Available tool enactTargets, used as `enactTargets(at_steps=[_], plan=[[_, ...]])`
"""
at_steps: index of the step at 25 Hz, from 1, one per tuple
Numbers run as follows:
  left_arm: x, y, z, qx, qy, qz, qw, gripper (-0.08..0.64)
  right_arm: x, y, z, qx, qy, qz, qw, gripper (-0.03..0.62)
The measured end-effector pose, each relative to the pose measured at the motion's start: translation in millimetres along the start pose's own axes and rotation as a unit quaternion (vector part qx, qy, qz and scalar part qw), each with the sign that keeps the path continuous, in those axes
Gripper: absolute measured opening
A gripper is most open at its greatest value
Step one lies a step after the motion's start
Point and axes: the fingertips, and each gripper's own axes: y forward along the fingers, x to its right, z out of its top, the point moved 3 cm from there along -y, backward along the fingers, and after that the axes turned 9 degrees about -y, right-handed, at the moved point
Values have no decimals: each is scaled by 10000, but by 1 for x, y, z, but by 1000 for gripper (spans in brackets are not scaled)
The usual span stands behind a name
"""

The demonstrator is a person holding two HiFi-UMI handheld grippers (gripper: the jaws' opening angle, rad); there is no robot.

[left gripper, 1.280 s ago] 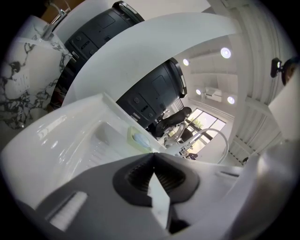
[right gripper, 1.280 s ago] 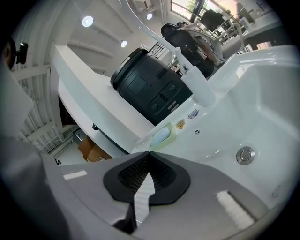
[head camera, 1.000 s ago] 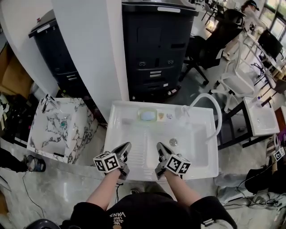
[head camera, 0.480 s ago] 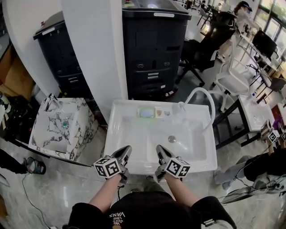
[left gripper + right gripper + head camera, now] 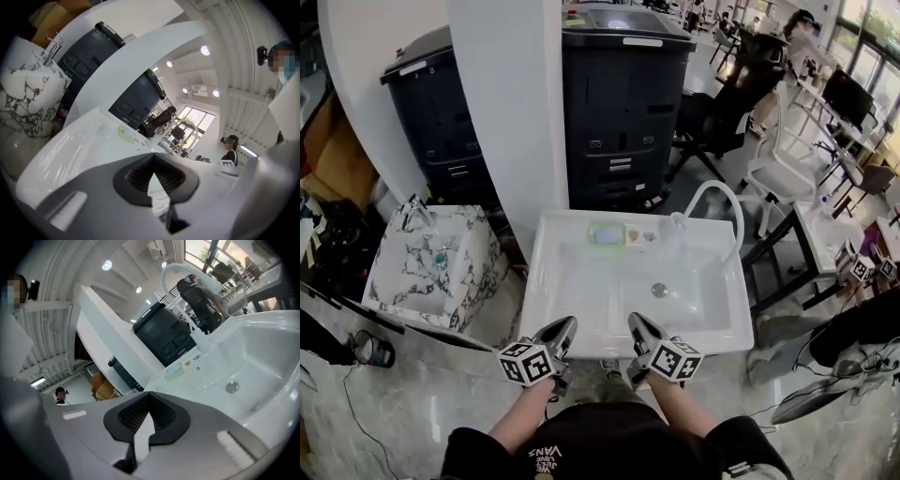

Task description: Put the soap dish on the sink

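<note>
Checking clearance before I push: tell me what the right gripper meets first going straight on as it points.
Probably the white sink: the shut right gripper aims slightly down across its basin toward the back wall; depth is unclear.

the sink (image 5: 581, 314) is glossy white all over, with a silver drain (image 5: 659, 290). the soap dish (image 5: 607, 234) is pale green around a light blue middle, and the small piece (image 5: 634, 236) next to it is yellow. the hose (image 5: 724, 202) is white. the left gripper (image 5: 563, 324) and right gripper (image 5: 635, 322) are grey with black ribbed pads, and the cube on each shows black squares on white. the smaller basin (image 5: 473, 272) is white, marbled with dark grey veins. the 2 cabinets (image 5: 623, 103) are black, the pillar (image 5: 511, 112) is white, and the floor (image 5: 422, 403) is a mottled pale grey.
</note>
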Motion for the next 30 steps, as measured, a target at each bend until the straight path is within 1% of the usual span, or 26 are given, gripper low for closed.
enactTargets(at_steps=[7, 12, 22, 30], plan=[[12, -22, -15, 14, 26, -1, 10000, 52, -13, -21, -13, -63, -19, 65, 10000, 2], [14, -38, -26, 9, 143, 52, 9999, 52, -20, -35, -25, -162, -129, 65, 9998, 2], [15, -69, -51, 79, 24, 185, 9998, 52, -31, -53, -41, -282, -162, 158, 9993, 2], [20, -84, -60, 225, 25, 239, 9995, 52, -38, -63, -47, -287, -164, 214, 9992, 2]])
